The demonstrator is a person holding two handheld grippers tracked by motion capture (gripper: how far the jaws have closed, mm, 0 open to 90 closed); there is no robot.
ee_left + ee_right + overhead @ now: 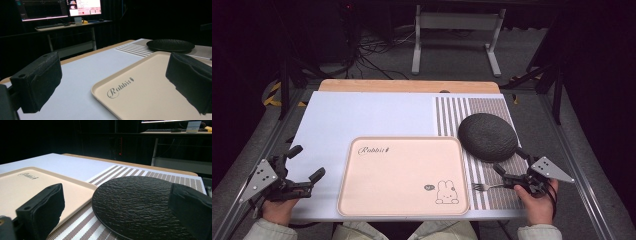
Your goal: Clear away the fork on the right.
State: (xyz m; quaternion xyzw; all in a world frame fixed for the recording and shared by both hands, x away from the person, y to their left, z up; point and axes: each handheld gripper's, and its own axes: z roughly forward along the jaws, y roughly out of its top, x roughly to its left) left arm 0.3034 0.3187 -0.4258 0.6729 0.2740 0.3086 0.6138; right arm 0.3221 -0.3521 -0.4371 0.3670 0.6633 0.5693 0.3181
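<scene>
While both grippers sit idle at the near edge of the table, the closest things to them are the fork [483, 187] and the black plate [487, 136]. Fork lies on the striped placemat [499, 107], just right of the beige tray [402, 175], tines pointing at the tray, handle end right at the right gripper [508, 161]. Plate sits on the same mat, just beyond that gripper, touching or slightly overlapping the tray's far right corner; can't tell which.

Right gripper: jaws wide apart, nothing between them, plate straight ahead in the right gripper view. Left gripper [306, 162]: jaws also spread wide, empty, left of the tray on the white table cover [362, 112].

Writing: "Rabbit" in script at the tray's far left corner, a small rabbit drawing at the near right corner. The speech bubble beside it is too small to read. Monitors [60, 8] in the background show text, illegible.
</scene>
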